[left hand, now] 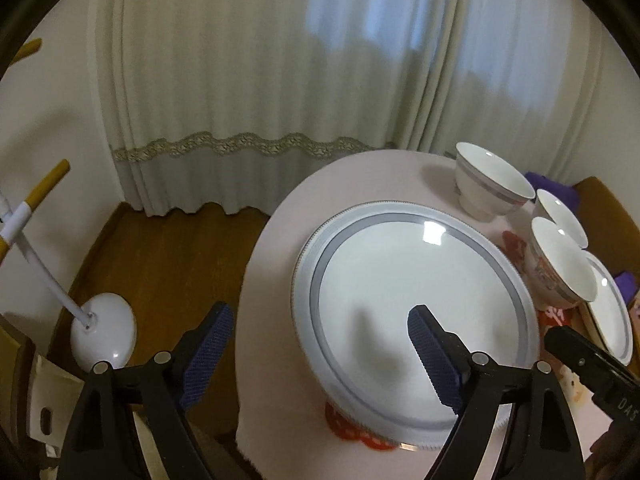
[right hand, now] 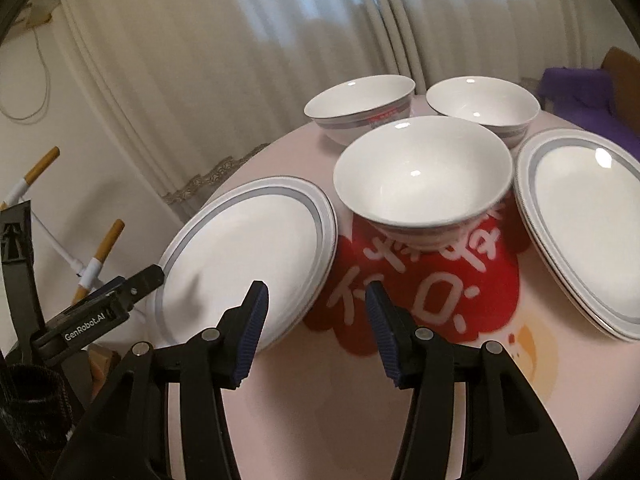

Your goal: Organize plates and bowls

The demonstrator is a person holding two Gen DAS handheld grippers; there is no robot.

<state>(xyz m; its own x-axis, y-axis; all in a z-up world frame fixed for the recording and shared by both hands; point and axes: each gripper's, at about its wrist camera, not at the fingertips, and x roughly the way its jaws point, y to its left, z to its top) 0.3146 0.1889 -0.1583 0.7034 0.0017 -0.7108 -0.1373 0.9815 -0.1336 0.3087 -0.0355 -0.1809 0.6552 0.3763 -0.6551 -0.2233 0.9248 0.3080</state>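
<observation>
A white plate with a grey band (left hand: 412, 292) lies on the round pink table; it also shows in the right wrist view (right hand: 248, 256). My left gripper (left hand: 320, 344) is open, one finger over the plate, the other off the table's left edge. A second stack of plates (right hand: 588, 228) lies at the right, also seen in the left wrist view (left hand: 612, 312). Three white bowls stand upright: the near one (right hand: 424, 184), the far left one (right hand: 360, 106) and the far right one (right hand: 484, 106). My right gripper (right hand: 316, 328) is open and empty, low over the table between the left plate and the near bowl.
The table (right hand: 320, 400) has a red printed patch (right hand: 420, 292). A white stand with a round base (left hand: 104, 332) is on the wooden floor at the left. Curtains (left hand: 280, 80) hang behind. A purple cloth (right hand: 580, 92) lies at the far right.
</observation>
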